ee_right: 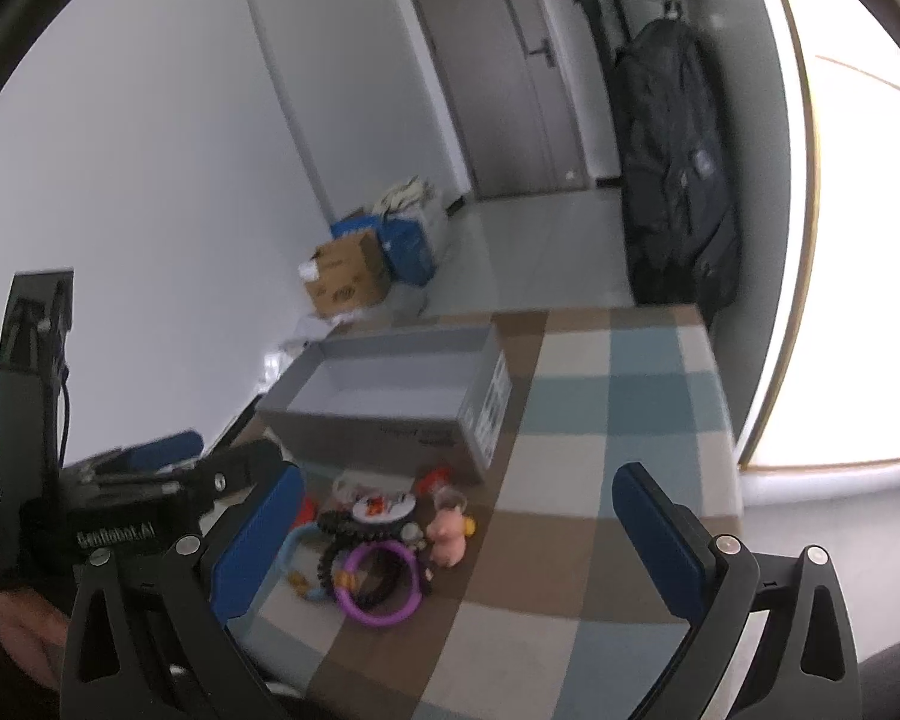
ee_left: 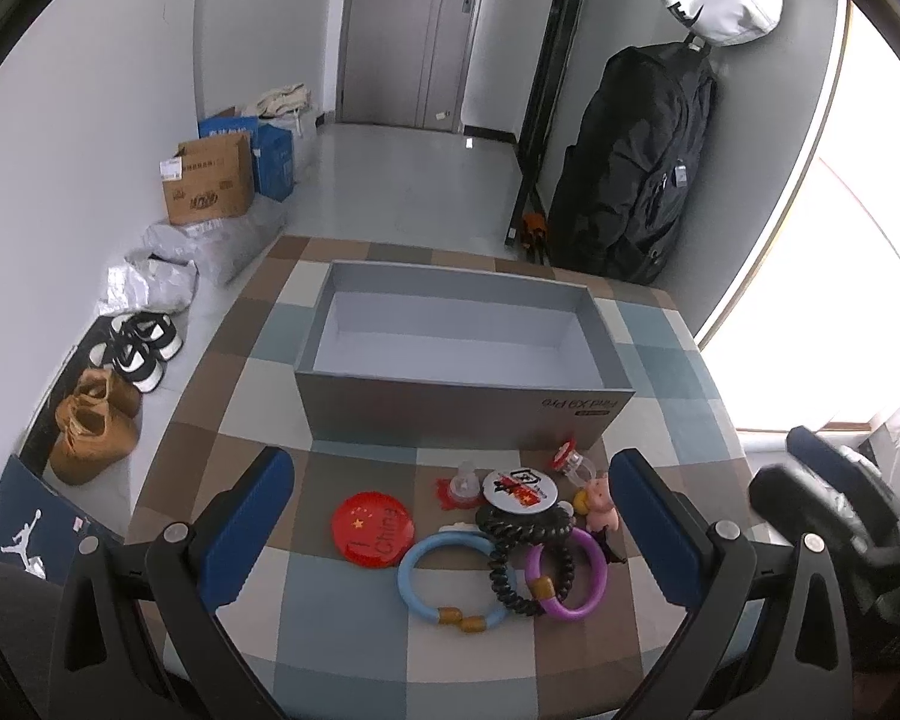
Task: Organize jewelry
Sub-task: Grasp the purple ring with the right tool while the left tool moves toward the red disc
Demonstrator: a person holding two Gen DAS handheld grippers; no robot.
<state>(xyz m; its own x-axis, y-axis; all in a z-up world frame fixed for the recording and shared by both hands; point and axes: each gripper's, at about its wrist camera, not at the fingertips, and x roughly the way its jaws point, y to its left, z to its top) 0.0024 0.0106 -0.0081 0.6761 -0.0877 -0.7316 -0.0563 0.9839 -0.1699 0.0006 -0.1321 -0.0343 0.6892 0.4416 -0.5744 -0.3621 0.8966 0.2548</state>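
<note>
the left gripper (ee_left: 450, 516) is hovering with its blue pads spread wide and nothing between them, above a heap of trinkets on the checked tablecloth (ee_left: 342, 648). the right gripper (ee_right: 456, 531) is likewise standing wide apart and holding nothing, looking at the same heap from the right side.

the left wrist view is showing the pile clearly: a blue bangle (ee_left: 450, 582) lying flat just beside a purple bangle (ee_left: 570, 576), a black coiled band (ee_left: 513, 546) draping over both, a red round badge (ee_left: 373, 531) to their left, a white round badge (ee_left: 521, 489) resting on the coil, and a pink pig figure (ee_left: 601, 504) just to the right. the grey box (ee_left: 468, 402) is sitting open and empty-looking just behind them. only this view is showing shoes (ee_left: 99, 426) on the floor at the left.

the right wrist view alone is showing the left gripper's body (ee_right: 120, 516) from the side and part of a hand (ee_right: 18, 630) beneath it. here the picture is blurring, so the purple bangle (ee_right: 381, 585) and pig figure (ee_right: 447, 537) are readable, but the blue bangle and the red badge are mostly hiding behind the pad. small clear and red pieces near the box are too small to identify in either view.
</note>
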